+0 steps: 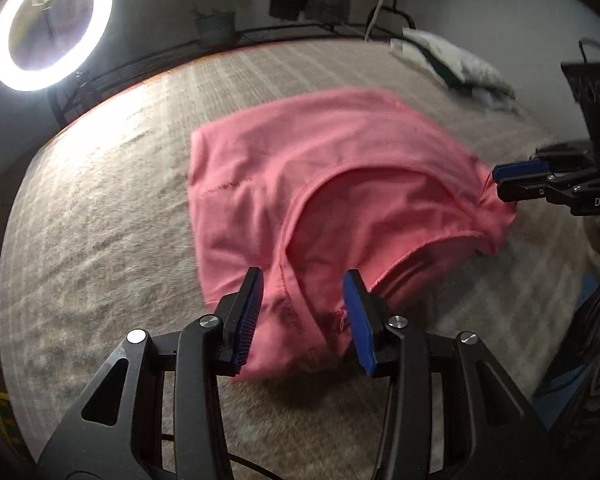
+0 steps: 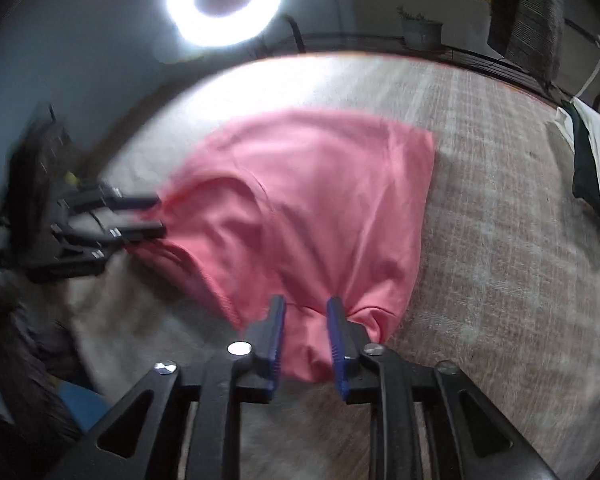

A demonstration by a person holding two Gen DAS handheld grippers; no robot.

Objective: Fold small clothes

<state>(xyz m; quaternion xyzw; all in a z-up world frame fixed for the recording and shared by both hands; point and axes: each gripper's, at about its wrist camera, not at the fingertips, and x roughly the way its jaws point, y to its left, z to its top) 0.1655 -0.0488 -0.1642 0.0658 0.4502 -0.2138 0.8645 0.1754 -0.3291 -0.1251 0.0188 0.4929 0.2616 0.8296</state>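
A pink garment (image 1: 300,160) (image 2: 320,184) lies spread on a beige woven cover (image 1: 120,220) (image 2: 500,240), with its near edge doubled over. My left gripper (image 1: 304,312) is open around the garment's near corner; the cloth drapes loosely between the blue pads (image 1: 252,312). My right gripper (image 2: 306,332) is also open, narrower, with a bunched corner of the pink cloth sitting between its fingers. Each gripper shows in the other's view: the right gripper (image 1: 500,182) at the garment's right tip, the left gripper (image 2: 156,216) at its left edge.
A lit ring light (image 1: 100,0) (image 2: 268,0) stands behind the surface's far edge. Folded white and dark clothes (image 1: 460,64) (image 2: 596,160) lie at the far right. A black basket (image 1: 596,96) stands at the right edge, a plant pot (image 1: 216,26) on a shelf behind.
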